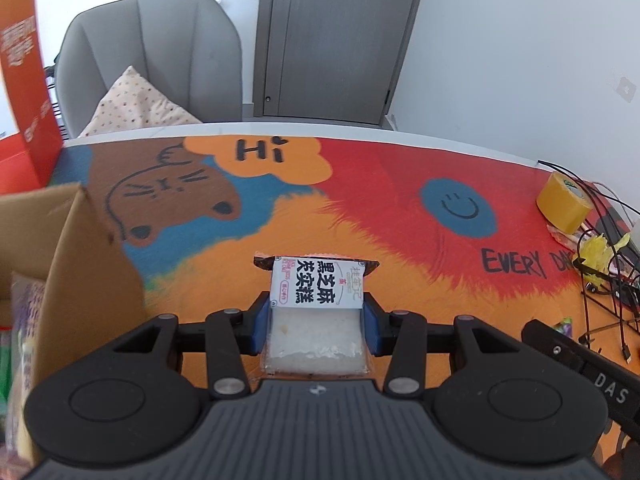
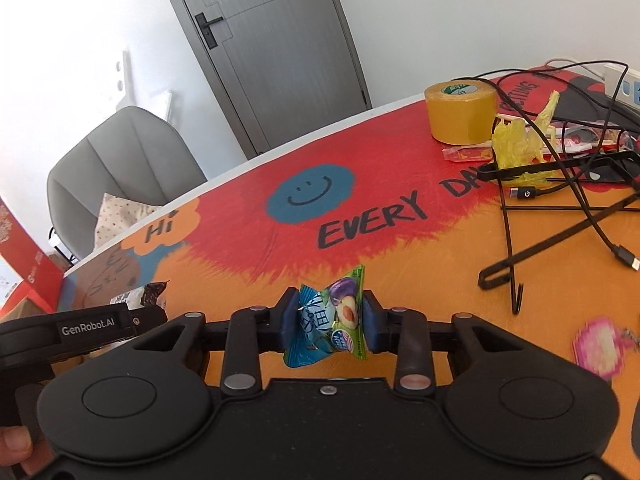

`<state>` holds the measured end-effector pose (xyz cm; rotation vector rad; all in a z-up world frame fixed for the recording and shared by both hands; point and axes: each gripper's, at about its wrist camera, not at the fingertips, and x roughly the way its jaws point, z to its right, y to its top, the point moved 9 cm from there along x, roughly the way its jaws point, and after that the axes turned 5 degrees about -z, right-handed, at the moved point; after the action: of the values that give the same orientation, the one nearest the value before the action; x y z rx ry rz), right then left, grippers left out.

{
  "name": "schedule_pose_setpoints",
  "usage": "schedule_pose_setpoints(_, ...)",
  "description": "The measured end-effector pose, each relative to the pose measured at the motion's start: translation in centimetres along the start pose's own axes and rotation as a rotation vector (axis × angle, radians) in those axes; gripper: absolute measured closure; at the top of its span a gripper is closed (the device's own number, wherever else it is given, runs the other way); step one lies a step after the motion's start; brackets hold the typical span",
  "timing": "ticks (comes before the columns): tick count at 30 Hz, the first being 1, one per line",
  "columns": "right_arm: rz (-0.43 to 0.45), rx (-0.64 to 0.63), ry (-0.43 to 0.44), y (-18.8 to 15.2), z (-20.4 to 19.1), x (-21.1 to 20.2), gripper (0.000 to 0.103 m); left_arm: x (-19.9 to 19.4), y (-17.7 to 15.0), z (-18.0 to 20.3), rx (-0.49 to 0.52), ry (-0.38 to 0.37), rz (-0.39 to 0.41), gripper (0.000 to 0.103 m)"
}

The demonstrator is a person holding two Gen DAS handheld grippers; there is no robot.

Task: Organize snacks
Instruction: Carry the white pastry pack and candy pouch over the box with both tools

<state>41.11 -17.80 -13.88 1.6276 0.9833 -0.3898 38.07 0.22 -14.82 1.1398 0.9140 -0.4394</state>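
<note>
My left gripper point(image 1: 318, 320) is shut on a clear-wrapped white cake snack point(image 1: 316, 308) with a black-and-white label, held above the colourful table mat point(image 1: 380, 208). A cardboard box point(image 1: 76, 264) with several snack packs inside stands just to its left. In the right wrist view my right gripper point(image 2: 330, 320) is shut on a blue-green plum candy packet point(image 2: 330, 316), squeezed at its middle and lifted off the mat. The left gripper's body point(image 2: 80, 332) shows at the left edge, a hand's fingertips below it. A pink wrapped snack point(image 2: 600, 346) lies on the mat at the right.
A yellow tape roll point(image 2: 460, 114), yellow wrapper scraps point(image 2: 516, 148), black cables point(image 2: 580, 184) and a black wire stand point(image 2: 560, 236) crowd the table's right end. A red carton point(image 1: 28, 88) rises behind the cardboard box. A grey chair point(image 1: 152, 60) with a cushion stands beyond the table.
</note>
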Motion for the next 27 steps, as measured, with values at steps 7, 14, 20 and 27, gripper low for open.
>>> schedule_pose_setpoints(7,0.018,-0.008,0.023,-1.2,-1.7,-1.9,0.069,-1.8,-1.3,-1.1,-0.009,-0.02,0.008,0.058)
schedule_pose_setpoints(14,0.043,-0.031,0.043,-1.7,-3.5,-3.8,0.069,-4.5,-1.8,-0.9,0.0,-0.058,0.039,0.058)
schedule_pose_setpoints(20,0.073,-0.05,0.061,-1.6,-5.1,-5.7,0.069,-7.0,-1.6,-1.0,0.006,-0.09,0.073,0.058)
schedule_pose_setpoints(27,0.1,-0.085,0.093,-1.5,-7.7,-7.5,0.069,-9.7,-1.0,-2.7,-0.005,-0.103,0.113,0.058)
